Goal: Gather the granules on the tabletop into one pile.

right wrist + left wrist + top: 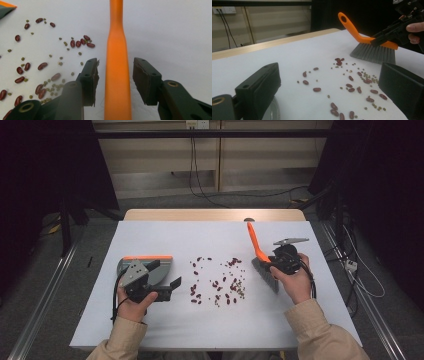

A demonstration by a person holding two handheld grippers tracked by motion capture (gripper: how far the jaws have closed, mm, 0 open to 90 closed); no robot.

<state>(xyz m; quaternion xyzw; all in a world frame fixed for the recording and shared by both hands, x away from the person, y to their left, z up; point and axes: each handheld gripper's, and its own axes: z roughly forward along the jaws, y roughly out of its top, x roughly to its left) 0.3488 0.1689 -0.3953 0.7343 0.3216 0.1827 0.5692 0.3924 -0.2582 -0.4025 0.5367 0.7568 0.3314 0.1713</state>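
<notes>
The right claw (115, 75) stands slightly apart around the orange brush (117, 65) handle, pads clear of it. The left claw (170, 289) gapes empty beside the dustpan (160, 267); scattered beans (217, 282) lie between on open table (210, 325).

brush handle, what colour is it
Orange; the brush handle shows best in the right gripper view, above grey bristles.

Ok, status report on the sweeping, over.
Left gripper open, by dustpan. Right gripper open, fingers either side of brush handle, not pressing. Beans scattered between dustpan and brush; nothing in the way.
</notes>
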